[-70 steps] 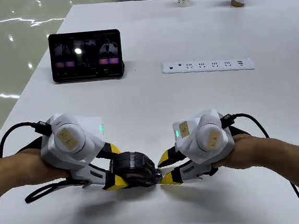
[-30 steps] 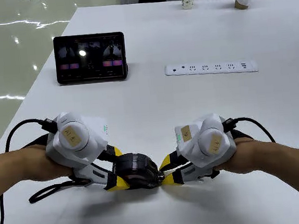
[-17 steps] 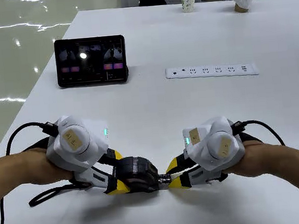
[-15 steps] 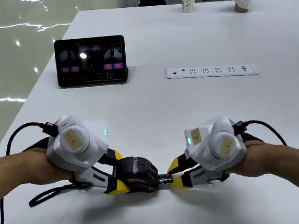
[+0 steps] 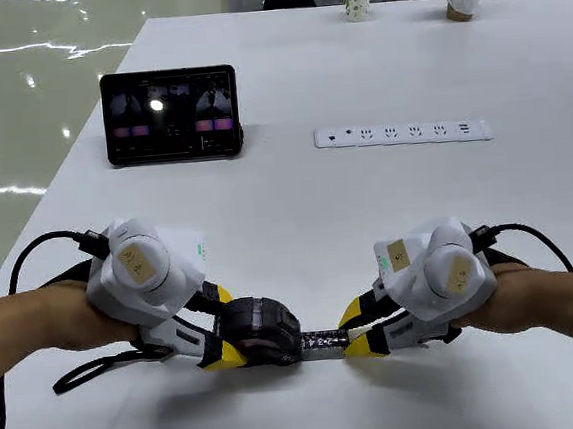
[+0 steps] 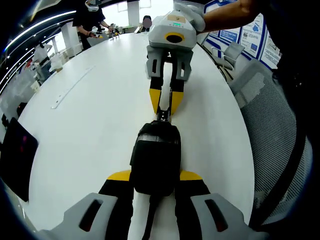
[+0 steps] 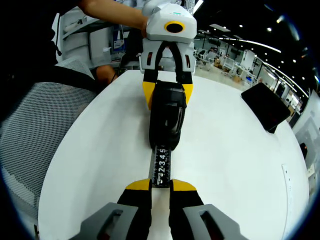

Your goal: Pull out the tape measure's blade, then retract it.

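A black tape measure (image 5: 260, 333) lies on the white table (image 5: 365, 198), clamped between the yellow-tipped jaws of my left gripper (image 5: 226, 330), which is shut on its case (image 6: 155, 155). A short stretch of black blade (image 5: 323, 341) with white numbers (image 7: 161, 170) runs out of the case to the right. My right gripper (image 5: 357, 331) is shut on the blade's end (image 7: 160, 184). In the left gripper view the right gripper (image 6: 165, 102) faces me just past the case; in the right gripper view the left gripper (image 7: 167, 95) holds the case (image 7: 167, 120) ahead.
A dark tablet (image 5: 169, 115) stands at the table's far left. A white power strip (image 5: 401, 133) lies beyond the grippers, and a paper cup (image 5: 356, 0) stands near the far edge. Black cables (image 5: 39, 251) trail from both grippers.
My right gripper has moved to the right, away from the case, drawing a short length of blade out. My left gripper and the case have stayed in place.
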`<state>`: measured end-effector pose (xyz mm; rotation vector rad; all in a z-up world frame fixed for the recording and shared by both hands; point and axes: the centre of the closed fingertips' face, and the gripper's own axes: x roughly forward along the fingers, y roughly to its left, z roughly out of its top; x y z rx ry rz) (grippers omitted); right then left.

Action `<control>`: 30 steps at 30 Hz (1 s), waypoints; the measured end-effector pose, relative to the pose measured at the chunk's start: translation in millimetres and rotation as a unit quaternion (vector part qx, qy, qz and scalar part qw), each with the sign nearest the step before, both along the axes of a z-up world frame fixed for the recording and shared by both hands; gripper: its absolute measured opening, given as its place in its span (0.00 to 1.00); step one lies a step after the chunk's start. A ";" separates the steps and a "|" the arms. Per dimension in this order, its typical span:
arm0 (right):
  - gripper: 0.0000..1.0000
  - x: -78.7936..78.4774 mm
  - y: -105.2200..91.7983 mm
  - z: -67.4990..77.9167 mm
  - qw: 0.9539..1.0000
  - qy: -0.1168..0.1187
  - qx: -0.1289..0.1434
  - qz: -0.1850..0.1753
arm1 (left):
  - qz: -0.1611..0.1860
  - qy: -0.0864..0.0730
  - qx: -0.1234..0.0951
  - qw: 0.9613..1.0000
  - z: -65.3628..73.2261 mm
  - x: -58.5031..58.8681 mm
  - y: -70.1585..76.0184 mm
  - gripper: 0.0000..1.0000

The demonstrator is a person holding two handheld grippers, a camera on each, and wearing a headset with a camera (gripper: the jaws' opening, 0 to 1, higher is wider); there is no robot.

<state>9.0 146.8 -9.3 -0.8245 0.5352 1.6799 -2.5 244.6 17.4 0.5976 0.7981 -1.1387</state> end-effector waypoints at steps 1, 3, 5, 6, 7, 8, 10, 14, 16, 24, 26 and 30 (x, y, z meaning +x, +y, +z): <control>0.09 0.7 -2.7 -0.1 1.000 0.000 0.000 -0.001 | 0.000 0.000 0.000 1.000 -0.6 0.7 0.5 0.26; 0.09 1.4 -7.4 -0.1 1.000 0.002 -0.001 -0.004 | 0.000 0.000 0.000 1.000 -1.4 1.6 1.1 0.26; 0.09 1.9 -11.1 0.0 1.000 0.002 -0.001 -0.004 | 0.000 0.000 0.000 1.000 -2.0 2.2 1.6 0.26; 0.09 2.4 -14.0 -0.1 1.000 0.001 -0.002 -0.006 | 0.000 0.001 -0.001 1.000 -2.5 2.8 2.0 0.26; 0.09 2.8 -15.3 0.1 1.000 0.001 -0.001 -0.007 | 0.000 0.001 -0.001 1.000 -2.7 3.1 2.1 0.26; 0.09 3.2 -18.0 0.0 1.000 0.000 -0.002 -0.008 | 0.000 0.001 0.000 1.000 -3.0 3.3 2.4 0.26; 0.09 3.5 -21.1 -0.1 1.000 0.001 -0.003 -0.010 | 0.000 0.000 0.000 1.000 -3.3 3.5 2.7 0.26; 0.09 4.5 -30.0 -0.1 1.000 0.001 -0.006 -0.012 | 0.000 0.000 0.001 1.000 -4.2 4.2 3.4 0.26; 0.09 5.1 -34.7 0.0 1.000 0.000 -0.008 -0.014 | 0.000 0.000 0.001 1.000 -4.6 4.5 3.6 0.26; 0.09 8.5 -53.9 0.6 1.000 0.002 -0.014 -0.022 | 0.001 0.001 0.001 1.000 -4.5 4.0 3.5 0.26; 0.09 9.1 -59.6 0.3 1.000 0.002 -0.016 -0.023 | 0.000 0.000 0.001 1.000 -4.7 3.9 3.5 0.26; 0.09 10.1 -70.3 1.1 0.999 0.005 -0.018 -0.029 | 0.000 0.000 0.001 1.000 -4.6 3.7 3.2 0.26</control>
